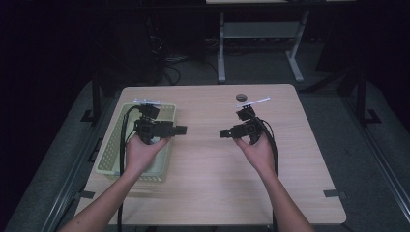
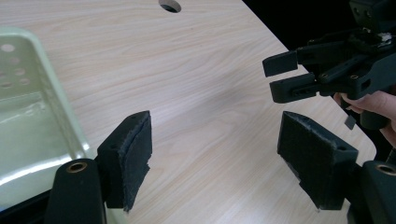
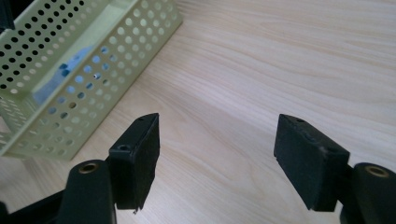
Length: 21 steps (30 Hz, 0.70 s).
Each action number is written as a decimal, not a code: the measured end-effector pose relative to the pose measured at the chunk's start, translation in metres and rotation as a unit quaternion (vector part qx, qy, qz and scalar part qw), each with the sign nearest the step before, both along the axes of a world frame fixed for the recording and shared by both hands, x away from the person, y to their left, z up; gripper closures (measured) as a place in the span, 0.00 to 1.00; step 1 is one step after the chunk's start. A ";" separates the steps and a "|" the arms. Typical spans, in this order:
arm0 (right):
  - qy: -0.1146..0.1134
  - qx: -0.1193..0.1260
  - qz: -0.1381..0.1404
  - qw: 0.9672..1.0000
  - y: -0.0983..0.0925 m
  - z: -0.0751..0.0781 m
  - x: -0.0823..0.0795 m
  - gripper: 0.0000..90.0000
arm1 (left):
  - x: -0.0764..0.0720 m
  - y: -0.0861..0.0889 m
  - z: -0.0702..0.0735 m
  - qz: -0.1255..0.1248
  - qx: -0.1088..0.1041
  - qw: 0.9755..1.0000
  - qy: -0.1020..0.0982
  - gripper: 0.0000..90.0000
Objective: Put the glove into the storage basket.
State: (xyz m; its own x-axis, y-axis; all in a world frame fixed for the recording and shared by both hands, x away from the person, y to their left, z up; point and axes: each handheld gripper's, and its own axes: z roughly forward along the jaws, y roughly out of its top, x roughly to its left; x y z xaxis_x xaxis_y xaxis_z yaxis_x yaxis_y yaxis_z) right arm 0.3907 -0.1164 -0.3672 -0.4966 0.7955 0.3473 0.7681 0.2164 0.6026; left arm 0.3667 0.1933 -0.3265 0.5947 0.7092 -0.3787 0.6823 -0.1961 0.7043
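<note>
Holding left gripper (image 1: pixel 180 130) and right gripper (image 1: pixel 224 133) spread, empty, facing across bare wooden table (image 1: pixel 203 193); perforated pale-green basket (image 1: pixel 107 154) sitting left, possibly holding something blue.

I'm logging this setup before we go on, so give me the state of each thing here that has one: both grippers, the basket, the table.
left gripper: open, nothing between the pads, held over the basket's edge.
right gripper: open, nothing held, above bare tabletop.
basket: upright on the table's left side; contents unclear.
table: bare wood between the grippers.
</note>
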 end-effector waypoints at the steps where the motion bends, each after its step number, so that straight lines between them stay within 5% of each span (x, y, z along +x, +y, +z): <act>1: -0.003 -0.001 0.000 1.000 -0.002 -0.001 0.000 0.35 | 0.000 -0.001 0.000 0.001 -0.002 1.000 0.000 0.29; 21: 0.012 -0.002 -0.013 1.000 -0.041 -0.019 -0.011 0.32 | -0.006 -0.031 -0.004 -0.021 -0.021 0.999 -0.013 0.29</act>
